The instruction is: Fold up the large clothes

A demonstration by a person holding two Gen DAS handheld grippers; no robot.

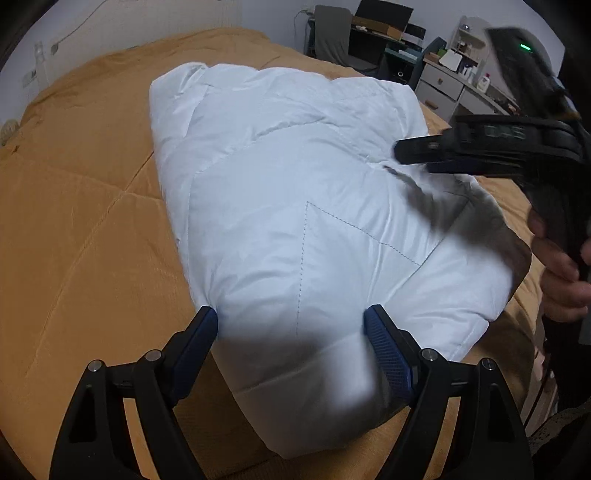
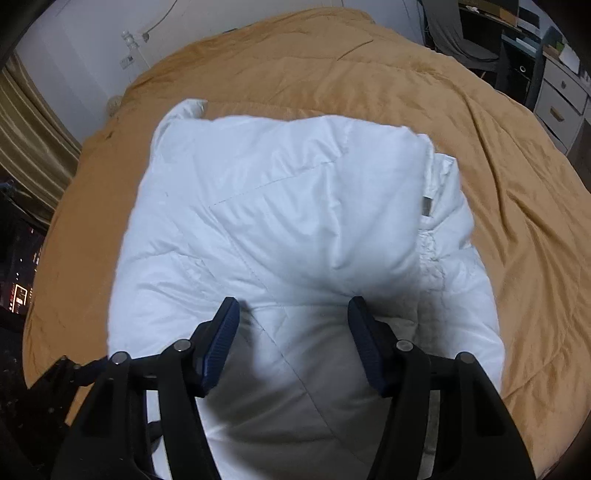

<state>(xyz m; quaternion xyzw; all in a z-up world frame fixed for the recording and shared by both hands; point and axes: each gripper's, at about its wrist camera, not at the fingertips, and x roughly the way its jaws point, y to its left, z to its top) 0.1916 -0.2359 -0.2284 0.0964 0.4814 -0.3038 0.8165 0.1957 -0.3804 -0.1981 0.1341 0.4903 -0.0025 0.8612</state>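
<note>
Left wrist view: both claws, left claw [image 1: 291, 325] and right claw [image 2: 293, 314], agape over folded white duvet [image 1: 295, 203].

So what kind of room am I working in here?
Most likely a bedroom doubling as a study: a wide bed under a mustard-yellow quilted bedspread carries the folded white padded garment, and a grey desk with drawers and a dark chair stand against the far wall.
</note>
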